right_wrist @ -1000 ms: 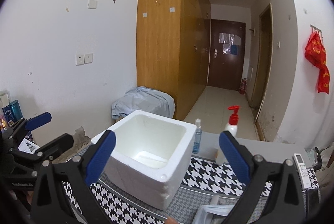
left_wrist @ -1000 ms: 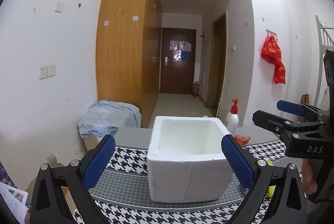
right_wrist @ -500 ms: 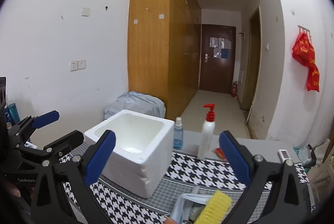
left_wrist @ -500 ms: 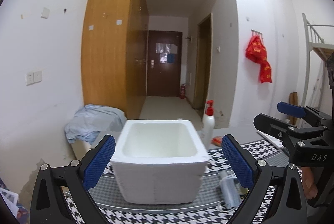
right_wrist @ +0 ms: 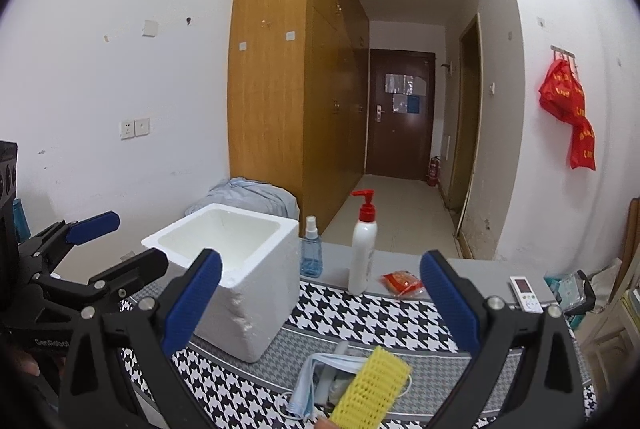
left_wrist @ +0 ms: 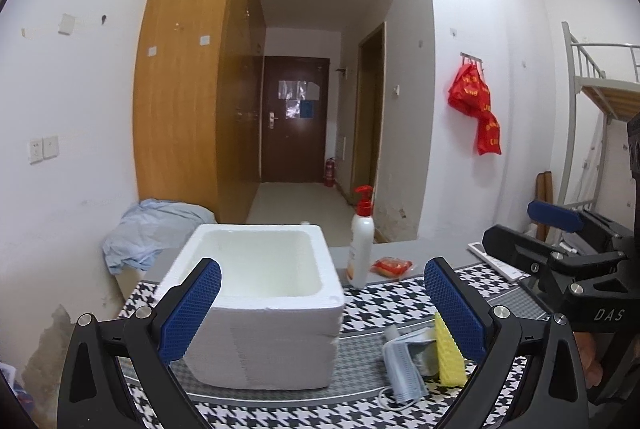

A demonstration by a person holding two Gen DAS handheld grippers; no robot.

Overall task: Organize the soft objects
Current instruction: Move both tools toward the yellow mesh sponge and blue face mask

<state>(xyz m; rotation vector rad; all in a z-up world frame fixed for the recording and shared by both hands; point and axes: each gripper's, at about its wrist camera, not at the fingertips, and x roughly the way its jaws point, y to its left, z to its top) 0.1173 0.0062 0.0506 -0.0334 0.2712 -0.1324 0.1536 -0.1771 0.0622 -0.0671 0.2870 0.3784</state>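
A white foam box [left_wrist: 256, 301] stands open-topped on the houndstooth cloth; it also shows in the right wrist view [right_wrist: 236, 269]. To its right lie a yellow foam net sleeve [left_wrist: 448, 353] and a blue face mask [left_wrist: 404, 365], seen close in the right wrist view as the sleeve [right_wrist: 372, 393] and the mask [right_wrist: 316, 377]. My left gripper [left_wrist: 320, 309] is open and empty, in front of the box. My right gripper [right_wrist: 320, 301] is open and empty, above the sleeve and mask.
A white pump bottle [right_wrist: 362, 249], a small blue spray bottle [right_wrist: 311, 249], a red packet [right_wrist: 402, 281] and a white remote [right_wrist: 526, 293] sit toward the table's far side. A blue cloth heap [left_wrist: 152, 229] lies beyond the table's left end.
Both grippers have pulled back and swung right. The box has shifted left in both views, and the sleeve, mask, pump bottle and packet have come into view. Both stay open.
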